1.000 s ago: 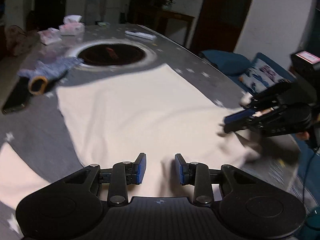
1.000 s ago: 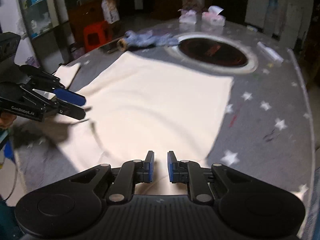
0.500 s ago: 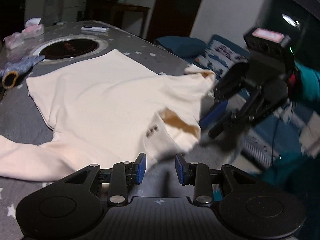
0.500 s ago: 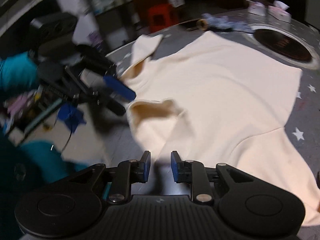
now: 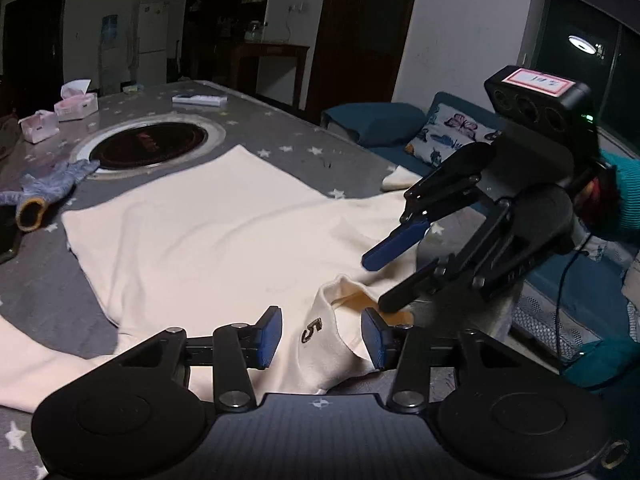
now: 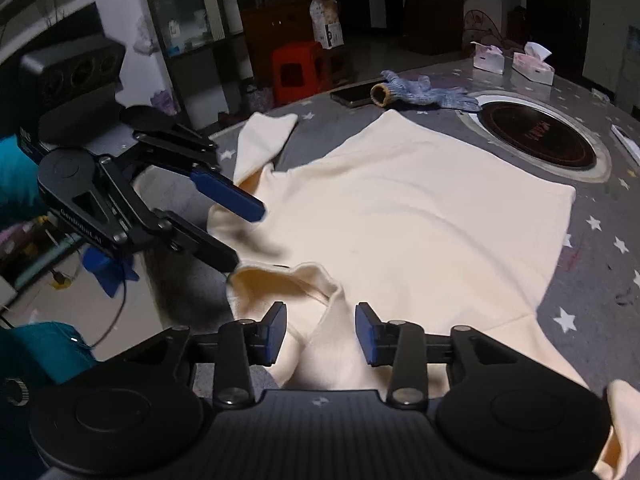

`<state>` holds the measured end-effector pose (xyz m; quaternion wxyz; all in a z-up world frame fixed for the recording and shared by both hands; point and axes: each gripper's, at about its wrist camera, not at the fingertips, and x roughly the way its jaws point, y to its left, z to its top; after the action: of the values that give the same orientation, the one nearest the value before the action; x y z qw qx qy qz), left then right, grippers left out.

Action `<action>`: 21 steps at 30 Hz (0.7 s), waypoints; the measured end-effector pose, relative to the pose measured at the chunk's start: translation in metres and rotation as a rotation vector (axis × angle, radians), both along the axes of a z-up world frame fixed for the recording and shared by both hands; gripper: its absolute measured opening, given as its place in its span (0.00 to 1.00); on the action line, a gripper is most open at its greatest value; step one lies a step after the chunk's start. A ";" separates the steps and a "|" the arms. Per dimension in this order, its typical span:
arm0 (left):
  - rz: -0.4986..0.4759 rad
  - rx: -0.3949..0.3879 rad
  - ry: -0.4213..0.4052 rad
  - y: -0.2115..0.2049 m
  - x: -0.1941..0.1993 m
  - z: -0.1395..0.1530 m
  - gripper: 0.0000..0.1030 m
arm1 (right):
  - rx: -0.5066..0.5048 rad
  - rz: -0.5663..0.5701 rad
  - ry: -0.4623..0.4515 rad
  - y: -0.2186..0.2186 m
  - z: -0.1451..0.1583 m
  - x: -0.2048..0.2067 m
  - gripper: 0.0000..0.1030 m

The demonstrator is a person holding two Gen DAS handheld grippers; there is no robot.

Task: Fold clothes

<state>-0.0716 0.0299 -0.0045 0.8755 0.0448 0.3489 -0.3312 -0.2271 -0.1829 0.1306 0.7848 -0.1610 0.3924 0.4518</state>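
A cream long-sleeved sweater (image 5: 216, 228) lies spread on the grey star-patterned table; it also shows in the right wrist view (image 6: 420, 220). Its collar (image 5: 352, 300), with a small "5" mark (image 5: 311, 330), is rumpled up at the near table edge. My left gripper (image 5: 321, 338) is open, its blue pads either side of the collar fabric. My right gripper (image 6: 321, 334) is open around the collar (image 6: 304, 280) from the other side. Each gripper shows in the other's view, open: the right (image 5: 380, 280), the left (image 6: 244, 232).
A round black hotplate (image 5: 150, 146) is set in the table beyond the sweater. A blue-grey glove (image 5: 44, 188), a phone (image 6: 356, 94), tissue boxes (image 5: 76, 102) and a remote (image 5: 199, 100) lie around it. A blue sofa (image 5: 460, 140) and a red stool (image 6: 298, 68) stand beside the table.
Both grippers pulled back from over the sweater's body to the collar at the near edge and opened wider. The collar now stands rumpled between the pads.
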 end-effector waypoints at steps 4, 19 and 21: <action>-0.013 0.041 0.010 -0.014 0.005 -0.013 0.35 | -0.041 -0.008 -0.059 0.016 -0.014 -0.004 0.35; -0.144 0.046 0.052 -0.006 -0.028 -0.022 0.04 | -0.098 0.146 -0.016 0.012 -0.014 -0.043 0.02; -0.148 0.013 0.025 0.003 -0.030 -0.012 0.05 | -0.062 0.138 -0.008 0.008 -0.007 -0.043 0.05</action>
<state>-0.1016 0.0329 -0.0167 0.8439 0.0719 0.3577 -0.3934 -0.2703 -0.1745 0.1234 0.7481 -0.2138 0.3911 0.4916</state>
